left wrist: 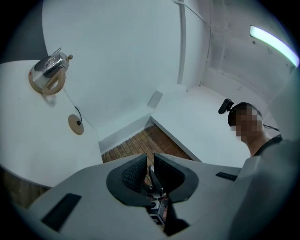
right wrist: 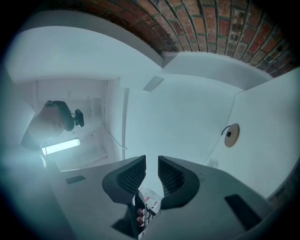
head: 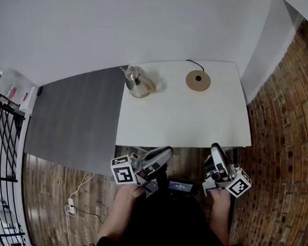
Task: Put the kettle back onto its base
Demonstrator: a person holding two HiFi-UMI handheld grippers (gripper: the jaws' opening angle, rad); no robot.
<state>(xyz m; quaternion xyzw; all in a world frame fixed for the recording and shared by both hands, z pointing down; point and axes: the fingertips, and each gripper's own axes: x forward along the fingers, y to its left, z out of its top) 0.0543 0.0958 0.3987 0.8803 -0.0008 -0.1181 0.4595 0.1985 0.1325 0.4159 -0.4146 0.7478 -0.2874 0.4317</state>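
The kettle (head: 139,82) stands upright on the white table (head: 185,122), at the far left corner, about 11 o'clock from where the person stands. Its long axis runs bottom to lid, straight up from the tabletop. The thin spout juts toward roughly 10 o'clock in the head view, away from the base (head: 198,80). In the left gripper view the kettle (left wrist: 47,70) shows as a shiny metal body with a small knob on top (that view is rolled, so it seems to lean).

The base is a flat tan disc with a dark centre, lying on the same table at the kettle's 3 o'clock and well apart from it. A black cord (head: 193,62) leaves it toward 11 o'clock, to the table's far edge. The disc also shows in the left gripper view (left wrist: 75,124) and the right gripper view (right wrist: 231,135).

Both grippers are held off the table, at its near edge. The left gripper (head: 165,153) sits at about 7 o'clock from the table's middle and the right gripper (head: 217,152) at about 5 o'clock. The left gripper's (left wrist: 149,164) ribbed pads stand a narrow slit apart with nothing between them. The right gripper's (right wrist: 151,166) pads stand a little wider, also empty. Neither touches the kettle or the base.
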